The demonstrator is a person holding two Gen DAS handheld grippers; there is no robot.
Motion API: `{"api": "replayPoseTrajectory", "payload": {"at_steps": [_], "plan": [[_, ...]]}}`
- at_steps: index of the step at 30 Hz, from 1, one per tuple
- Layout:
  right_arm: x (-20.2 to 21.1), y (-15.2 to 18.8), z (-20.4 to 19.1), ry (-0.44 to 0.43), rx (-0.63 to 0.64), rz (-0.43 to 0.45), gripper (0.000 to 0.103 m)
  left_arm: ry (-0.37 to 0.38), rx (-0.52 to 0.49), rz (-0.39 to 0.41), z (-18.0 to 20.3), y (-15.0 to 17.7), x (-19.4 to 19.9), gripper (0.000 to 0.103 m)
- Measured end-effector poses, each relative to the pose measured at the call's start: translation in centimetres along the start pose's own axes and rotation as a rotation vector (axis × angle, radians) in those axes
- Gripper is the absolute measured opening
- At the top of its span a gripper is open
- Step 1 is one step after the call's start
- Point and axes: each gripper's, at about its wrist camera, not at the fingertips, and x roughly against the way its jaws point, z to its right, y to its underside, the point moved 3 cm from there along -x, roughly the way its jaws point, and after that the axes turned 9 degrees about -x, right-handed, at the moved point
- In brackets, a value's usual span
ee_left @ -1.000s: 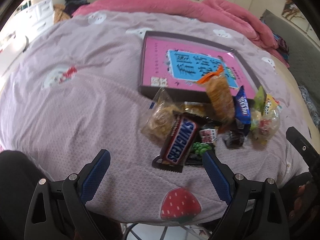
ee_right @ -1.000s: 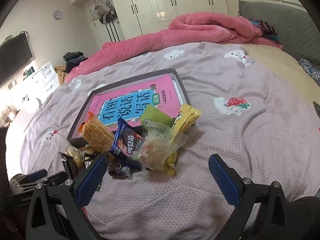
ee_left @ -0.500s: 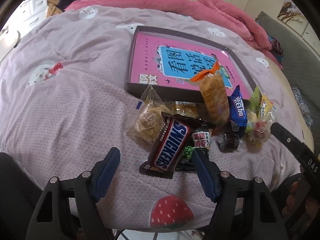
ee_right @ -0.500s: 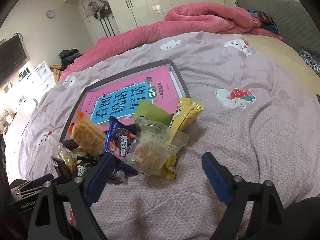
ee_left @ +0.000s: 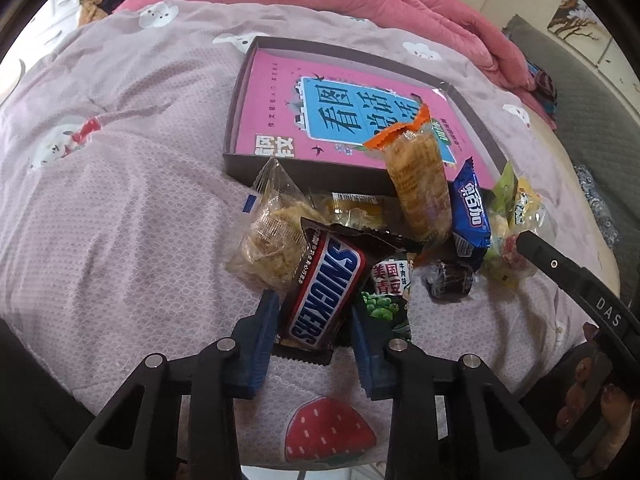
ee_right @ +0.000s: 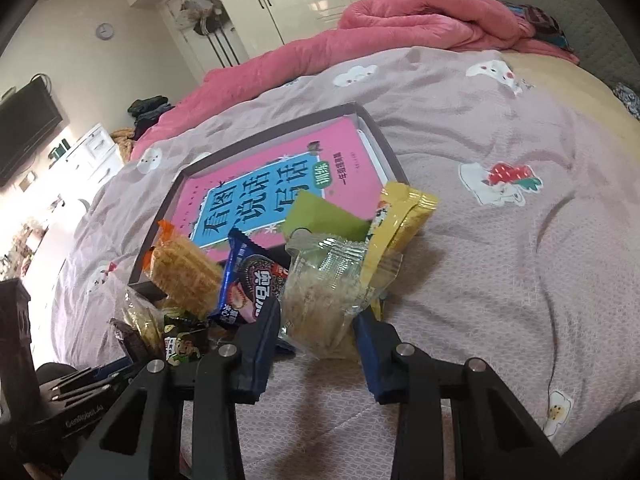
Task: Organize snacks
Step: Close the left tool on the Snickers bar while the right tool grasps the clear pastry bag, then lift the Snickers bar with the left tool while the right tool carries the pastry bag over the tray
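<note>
L tool (ee_left: 312, 320) closing round Snickers bar (ee_left: 326, 290), R tool (ee_right: 316, 320) round clear snack bag (ee_right: 324, 300), box (ee_left: 240, 92) behind.

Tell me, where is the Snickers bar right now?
In the left wrist view, the Snickers bar lies at the near edge of the snack pile on the bed, between the closing jaws of the left gripper, beside the green pea packet.
</note>
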Motion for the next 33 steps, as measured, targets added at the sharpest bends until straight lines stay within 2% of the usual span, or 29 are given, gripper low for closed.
{"api": "replayPoseTrajectory", "payload": {"at_steps": [8,16,23,33], "plan": [[1.2,-0.7,-0.1,-0.008,0.013,0.049,0.036,0.042,0.028,0.019,-0.7,-0.3,0.8,0.033],[2.5,-1.5,-1.3,-0.015,0.092,0.114,0.036,0.057,0.029,0.098,-0.7,-1.2,3.2,0.033],[3.0,-2.6,-1.7,-0.03,0.125,0.154,0.036,0.036,0.025,0.172,-0.9,-2.8,4.7,0.033],[2.5,-6.2,-1.4,-0.056,0.112,0.213,0.036,-0.004,0.056,0.222,-2.3,-5.7,4.5,0.033]]}}
